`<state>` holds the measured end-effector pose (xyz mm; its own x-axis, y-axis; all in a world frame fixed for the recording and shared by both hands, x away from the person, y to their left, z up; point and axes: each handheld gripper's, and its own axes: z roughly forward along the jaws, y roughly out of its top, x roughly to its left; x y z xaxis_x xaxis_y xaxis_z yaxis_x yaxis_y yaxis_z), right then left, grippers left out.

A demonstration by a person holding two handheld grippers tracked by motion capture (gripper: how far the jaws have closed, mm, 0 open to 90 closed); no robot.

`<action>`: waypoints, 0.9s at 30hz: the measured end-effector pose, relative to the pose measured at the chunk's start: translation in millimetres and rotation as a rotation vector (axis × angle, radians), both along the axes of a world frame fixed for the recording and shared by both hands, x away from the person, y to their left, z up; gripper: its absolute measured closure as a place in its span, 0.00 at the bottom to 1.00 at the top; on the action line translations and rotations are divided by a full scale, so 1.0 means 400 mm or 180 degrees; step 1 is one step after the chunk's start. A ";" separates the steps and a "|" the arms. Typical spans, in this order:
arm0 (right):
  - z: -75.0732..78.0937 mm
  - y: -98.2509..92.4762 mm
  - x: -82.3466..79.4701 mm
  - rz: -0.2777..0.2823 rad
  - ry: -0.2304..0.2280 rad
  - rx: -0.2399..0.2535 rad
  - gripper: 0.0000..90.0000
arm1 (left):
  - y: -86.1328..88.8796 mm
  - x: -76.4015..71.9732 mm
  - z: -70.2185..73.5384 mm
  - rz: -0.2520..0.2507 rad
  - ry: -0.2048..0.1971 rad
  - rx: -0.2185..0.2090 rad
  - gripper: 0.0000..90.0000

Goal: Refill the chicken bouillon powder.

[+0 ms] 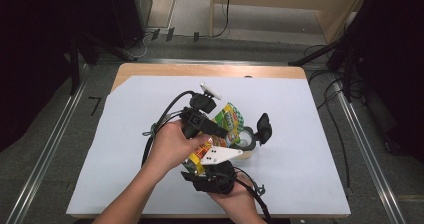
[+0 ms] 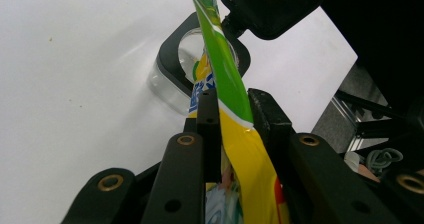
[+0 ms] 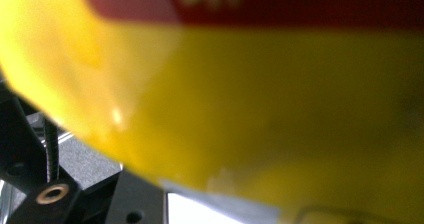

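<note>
Clamping the snack pouch (image 2: 225,74) edge, your left gripper (image 2: 235,109) holds it above the clear container (image 2: 170,84); right gripper (image 1: 212,176) state cannot be determined.

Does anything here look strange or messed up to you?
Nothing spilled or broken. The oddest thing is the snack bag, held off the table and pinched flat in the left claw. The clear jar stands open, its black lid aside.

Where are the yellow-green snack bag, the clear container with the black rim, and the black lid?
Yellow-green snack bag (image 2: 226,79): left gripper view, green edge above the fingers.
Clear container with black rim (image 2: 172,59): left gripper view, rim's left side.
Black lid (image 2: 272,6): left gripper view, lid's middle.
</note>
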<state>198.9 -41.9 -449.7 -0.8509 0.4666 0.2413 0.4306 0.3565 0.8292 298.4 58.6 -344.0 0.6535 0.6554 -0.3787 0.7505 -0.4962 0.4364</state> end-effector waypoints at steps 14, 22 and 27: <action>-0.001 0.002 0.006 0.0028 0.0036 0.0065 0.69 | -0.001 0.001 0.007 -0.0010 0.0011 0.0000 0.85; 0.008 0.010 0.008 0.0023 0.0068 0.0115 0.65 | 0.009 0.007 0.015 0.0032 0.0034 -0.0069 0.86; 0.020 0.002 0.014 -0.0003 0.0091 0.0079 0.70 | 0.008 0.020 0.018 0.0009 0.0105 -0.0134 0.86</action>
